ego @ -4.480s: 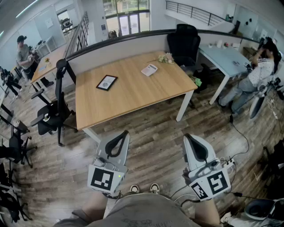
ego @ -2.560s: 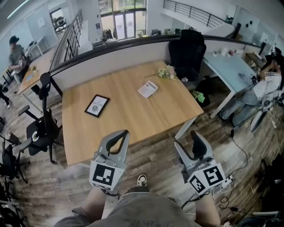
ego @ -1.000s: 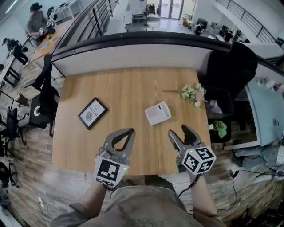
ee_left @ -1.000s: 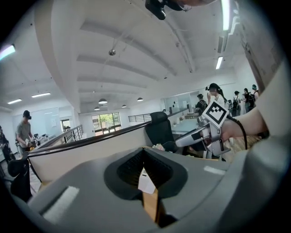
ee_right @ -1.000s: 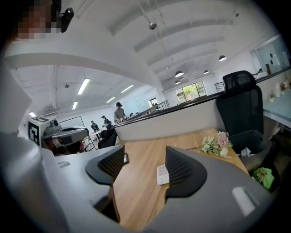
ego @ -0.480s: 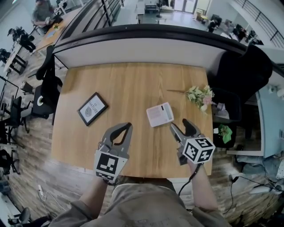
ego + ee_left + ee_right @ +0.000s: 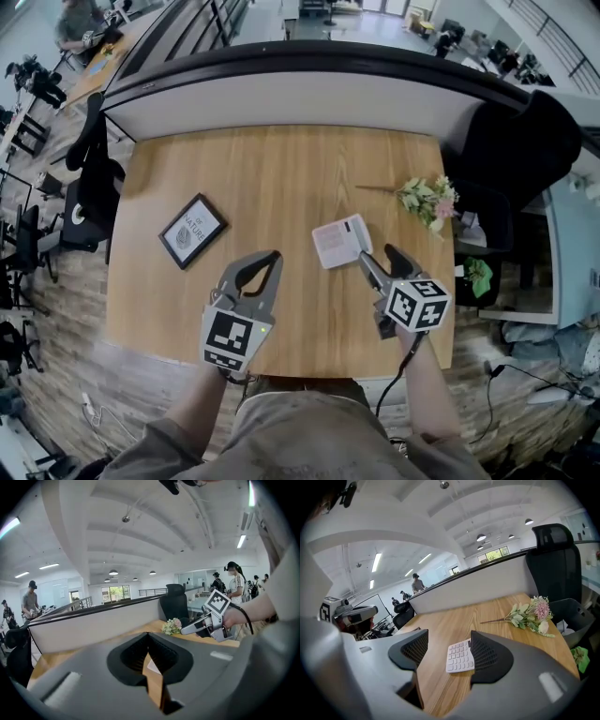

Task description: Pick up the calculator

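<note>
The white calculator [image 7: 341, 241] lies flat on the wooden table [image 7: 272, 178], right of centre. My right gripper [image 7: 378, 255] is open just short of the calculator's near right corner, without touching it. In the right gripper view the calculator [image 7: 460, 656] shows in the gap between the jaws of my right gripper [image 7: 449, 637], close to the right one. My left gripper [image 7: 272, 255] is shut and empty, hovering over bare wood left of the calculator. In its own view my left gripper [image 7: 148, 635] has its fingertips together.
A bunch of pale flowers [image 7: 427, 200] lies near the table's right edge. A black-framed picture [image 7: 192, 231] lies to the left. A partition wall [image 7: 281, 89] runs along the far edge, and a black office chair [image 7: 516, 141] stands at the right. People are in the background.
The person has walked up to the table and now stands at its near edge. Both grippers have moved out over the wood, and the right one has closed in on the calculator.
</note>
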{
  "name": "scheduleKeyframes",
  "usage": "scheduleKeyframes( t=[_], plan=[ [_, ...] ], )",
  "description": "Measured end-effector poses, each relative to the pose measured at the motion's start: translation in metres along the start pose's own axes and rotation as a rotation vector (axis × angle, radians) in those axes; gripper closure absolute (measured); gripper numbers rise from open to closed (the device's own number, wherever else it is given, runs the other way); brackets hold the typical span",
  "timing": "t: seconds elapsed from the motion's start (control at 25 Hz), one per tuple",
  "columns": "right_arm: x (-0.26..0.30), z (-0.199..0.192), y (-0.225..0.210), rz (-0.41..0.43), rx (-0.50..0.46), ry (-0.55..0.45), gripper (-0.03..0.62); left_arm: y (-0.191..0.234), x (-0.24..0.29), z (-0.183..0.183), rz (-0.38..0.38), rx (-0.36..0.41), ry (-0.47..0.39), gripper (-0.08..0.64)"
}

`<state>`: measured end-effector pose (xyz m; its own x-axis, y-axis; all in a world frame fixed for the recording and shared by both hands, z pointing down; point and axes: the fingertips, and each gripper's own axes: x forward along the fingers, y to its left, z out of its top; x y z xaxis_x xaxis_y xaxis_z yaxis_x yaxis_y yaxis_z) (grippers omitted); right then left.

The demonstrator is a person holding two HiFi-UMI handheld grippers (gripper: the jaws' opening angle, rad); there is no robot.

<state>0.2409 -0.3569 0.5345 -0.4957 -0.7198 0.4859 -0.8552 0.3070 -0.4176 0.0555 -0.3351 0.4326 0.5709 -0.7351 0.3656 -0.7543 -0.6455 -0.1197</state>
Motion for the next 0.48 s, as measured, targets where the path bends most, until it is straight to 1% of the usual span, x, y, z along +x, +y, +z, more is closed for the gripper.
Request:
scheduleKeyframes(
  t=[0.2, 0.4, 0.48],
  plan=[
    [0.030, -0.011, -0.016, -0.020, 0.012, 0.044, 0.307, 0.008, 0.020, -0.019, -0.021, -0.024, 0.026, 0.558],
    [0.067, -0.032, -0.050, -0.061, 0.035, 0.103, 0.307, 0.013, 0.043, -0.041, -0.049, -0.067, 0.045, 0.558],
    [0.080, -0.044, -0.063, -0.079, 0.046, 0.129, 0.307, 0.012, 0.052, -0.053, -0.062, -0.055, 0.073, 0.558]
  ],
)
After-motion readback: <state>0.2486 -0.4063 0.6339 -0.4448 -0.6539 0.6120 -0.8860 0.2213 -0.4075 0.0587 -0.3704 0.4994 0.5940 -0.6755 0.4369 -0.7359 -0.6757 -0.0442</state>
